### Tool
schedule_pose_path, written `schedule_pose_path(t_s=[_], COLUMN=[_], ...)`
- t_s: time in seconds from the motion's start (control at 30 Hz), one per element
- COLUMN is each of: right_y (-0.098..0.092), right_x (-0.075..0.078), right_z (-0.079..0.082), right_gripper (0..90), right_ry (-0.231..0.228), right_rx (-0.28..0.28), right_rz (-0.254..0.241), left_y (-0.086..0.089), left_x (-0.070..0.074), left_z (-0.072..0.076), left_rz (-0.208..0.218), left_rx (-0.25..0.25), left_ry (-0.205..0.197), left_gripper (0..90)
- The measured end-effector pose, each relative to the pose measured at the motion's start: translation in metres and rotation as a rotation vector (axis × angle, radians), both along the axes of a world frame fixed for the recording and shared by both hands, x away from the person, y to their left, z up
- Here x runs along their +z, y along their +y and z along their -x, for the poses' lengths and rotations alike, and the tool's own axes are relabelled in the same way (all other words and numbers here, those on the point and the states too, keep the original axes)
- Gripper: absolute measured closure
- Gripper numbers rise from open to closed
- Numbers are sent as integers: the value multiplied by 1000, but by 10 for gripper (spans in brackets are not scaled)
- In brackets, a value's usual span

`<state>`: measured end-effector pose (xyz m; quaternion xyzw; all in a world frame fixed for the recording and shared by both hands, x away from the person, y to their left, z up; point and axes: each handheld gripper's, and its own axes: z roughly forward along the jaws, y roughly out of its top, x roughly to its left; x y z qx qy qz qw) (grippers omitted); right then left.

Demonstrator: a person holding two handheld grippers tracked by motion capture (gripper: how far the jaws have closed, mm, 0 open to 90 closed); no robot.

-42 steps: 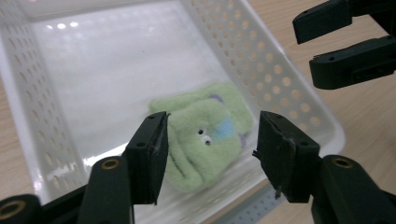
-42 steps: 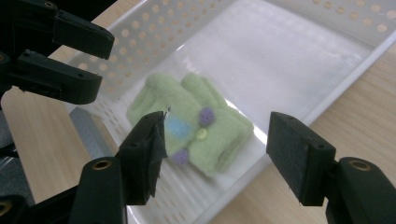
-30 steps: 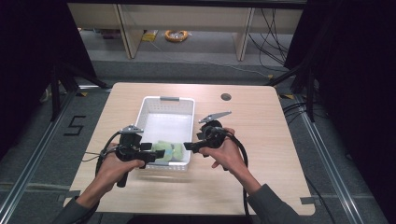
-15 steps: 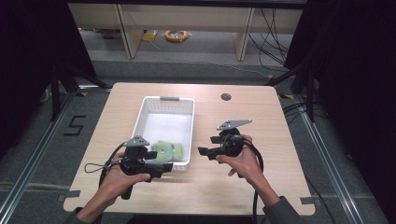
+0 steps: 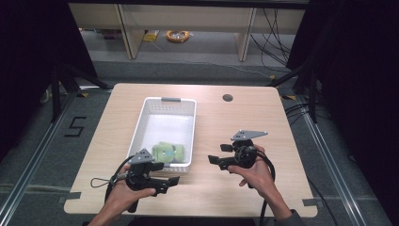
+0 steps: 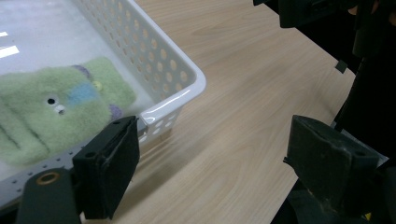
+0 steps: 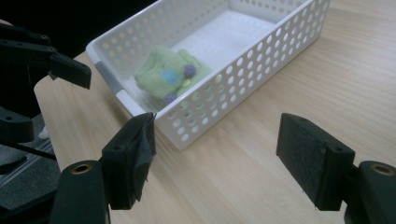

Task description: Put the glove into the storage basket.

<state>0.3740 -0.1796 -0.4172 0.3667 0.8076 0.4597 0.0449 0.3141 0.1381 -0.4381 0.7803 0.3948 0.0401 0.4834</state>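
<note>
A light wooden table (image 5: 211, 117) carries a white perforated basket (image 5: 164, 106), set lengthwise left of the middle. In the basket's near end lies a green plush toy (image 5: 169, 151), flat on the white floor; it bears small purple and blue patches, and what look like little eyes, though the fuzz blurs them.

The left gripper (image 5: 171, 181) hangs over the table just in front of the basket's near right corner. Its jaws have just been opening and now stand wide with nothing between them; in the left gripper view (image 6: 212, 163) bare wood lies between the pads, the basket corner beside the left one.

The right gripper (image 5: 214, 159) is to the right of the basket, apart from it, pointing toward it. Its jaws are spread wide and empty too (image 7: 219, 158).
</note>
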Motion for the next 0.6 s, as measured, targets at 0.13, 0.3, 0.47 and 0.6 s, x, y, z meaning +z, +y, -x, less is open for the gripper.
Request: schedule_pose_path(t_s=[0.13, 0.3, 0.47, 0.6], right_y=[-2, -5, -8, -11], right_x=[-3, -9, -13, -16], right_z=[5, 12, 19, 20], right_gripper=[255, 237, 236, 236], right_ry=[-10, 1, 7, -5], right_rx=[13, 27, 21, 41], right_rz=[-1, -18, -19, -18], left_y=[-1, -4, -6, -6], left_x=[-5, -7, -9, -13], left_z=[3, 7, 12, 14], left_rz=[14, -6, -22, -30], left_rx=[-14, -18, -7, -15], left_ry=[2, -30, -35, -35], left_gripper=[169, 170, 170, 170])
